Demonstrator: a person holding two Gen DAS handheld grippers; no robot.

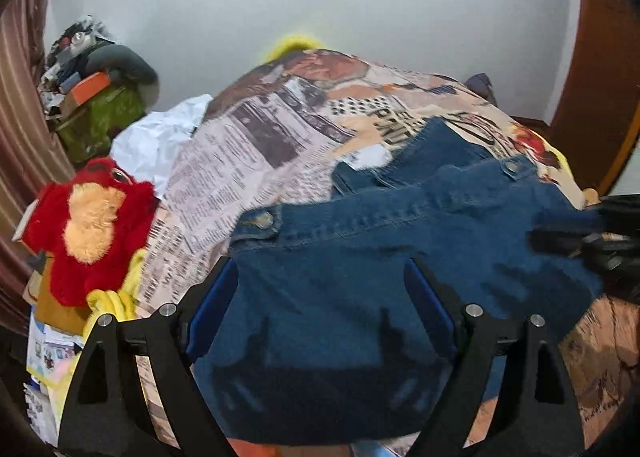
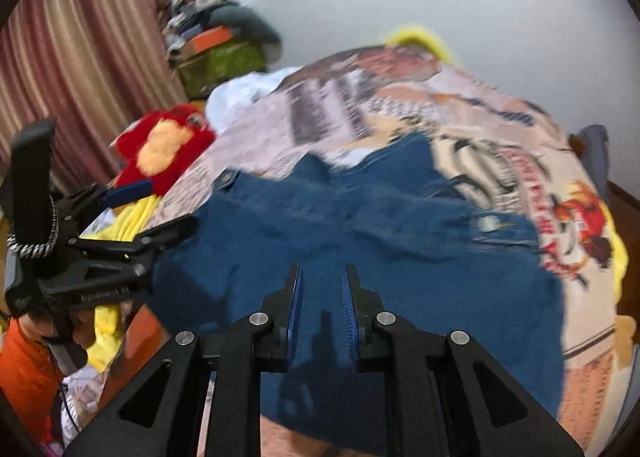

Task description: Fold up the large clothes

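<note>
A blue denim garment with metal buttons lies spread on a bed covered by a newspaper-print blanket. My left gripper is open wide, its blue-padded fingers hovering over the near part of the denim. It also shows in the right wrist view, at the garment's left edge. My right gripper hovers over the denim with a narrow gap between its fingers and nothing in it. Its dark blurred tip shows in the left wrist view at the garment's right side.
A red and orange plush toy and yellow cloth lie at the bed's left edge. White fabric lies beyond it. A cluttered pile stands by the striped curtain. A wooden door is at the right.
</note>
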